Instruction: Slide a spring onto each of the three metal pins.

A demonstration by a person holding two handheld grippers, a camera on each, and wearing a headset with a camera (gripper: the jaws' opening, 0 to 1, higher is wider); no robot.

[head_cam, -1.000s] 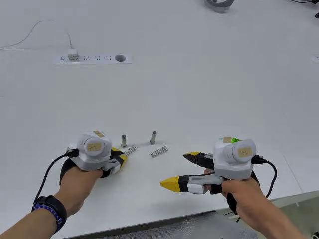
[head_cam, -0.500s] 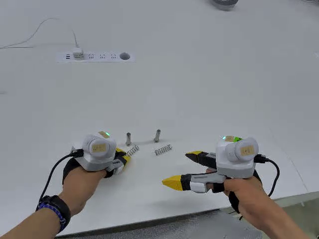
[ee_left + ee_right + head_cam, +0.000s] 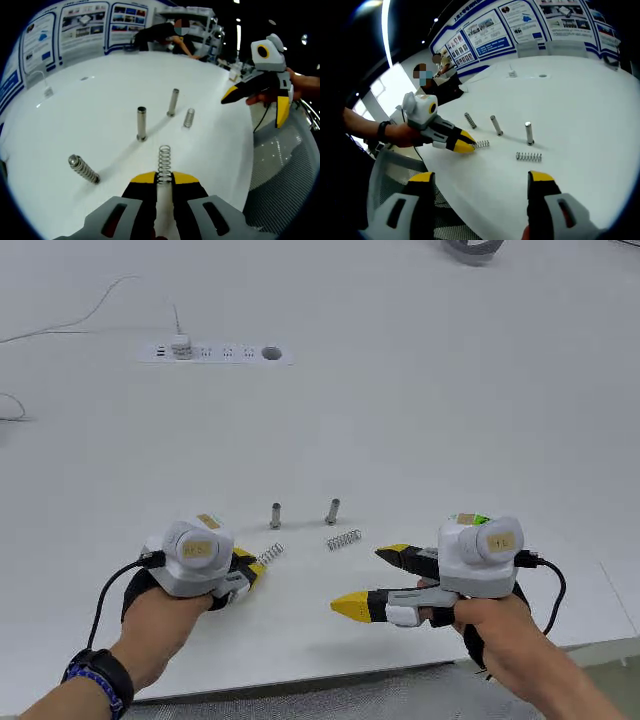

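My left gripper [image 3: 158, 181] is shut on a spring [image 3: 164, 159] that sticks out forward from its yellow tips. Ahead of it two bare metal pins [image 3: 142, 123] [image 3: 173, 102] stand upright, with a loose spring [image 3: 189, 118] lying beside the far one. A third pin [image 3: 83, 168] lies on its side with a spring around it. In the head view my left gripper [image 3: 250, 565] holds the spring [image 3: 270, 554] just short of the pins [image 3: 276, 515] [image 3: 333, 511]. The loose spring [image 3: 344, 539] lies in front of my right gripper [image 3: 370, 580], which is open and holds nothing.
The white workbench [image 3: 420, 420] stretches far back. A power strip [image 3: 215, 353] with a plug and a white cable sits at the back left. The bench's near edge [image 3: 330, 670] runs just below both hands. A person [image 3: 437, 75] sits at the bench's far side.
The head camera has shifted. My left gripper, still holding the spring, has drawn back slightly from the pins toward the near edge. The right gripper stays open.
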